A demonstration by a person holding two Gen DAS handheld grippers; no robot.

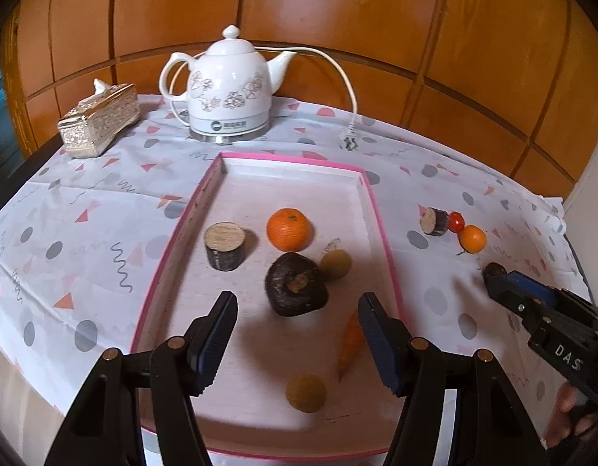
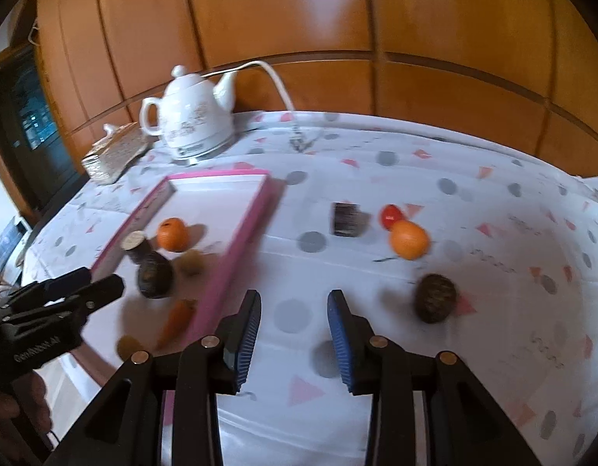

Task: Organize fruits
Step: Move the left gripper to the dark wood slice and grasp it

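Both grippers hang over the table with nothing in them: the left gripper spread wide above the pink-rimmed tray, the right gripper with its jaws apart over the patterned tablecloth just right of the tray's edge. Already in the tray lie an orange, a dark lumpy fruit, a carrot-like piece, two dull yellow-green balls and a short log stub. Still out on the cloth, well apart from the tray, are a small orange touching a red cherry tomato, a second bit of log, and a brown scaly fruit nearest the right jaws. That brown one looks light and hard-shelled, round enough to roll — I'd close across its widest middle, gently. The tomato seems the soft, slippery one and wants the lightest squeeze. The right wrist view shows the brown fruit whole and how far it sits from the jaws; in the left view it is mostly hidden behind the right gripper's tip. The left view, in turn, gives the tray's floor sharply — the other blurs it.
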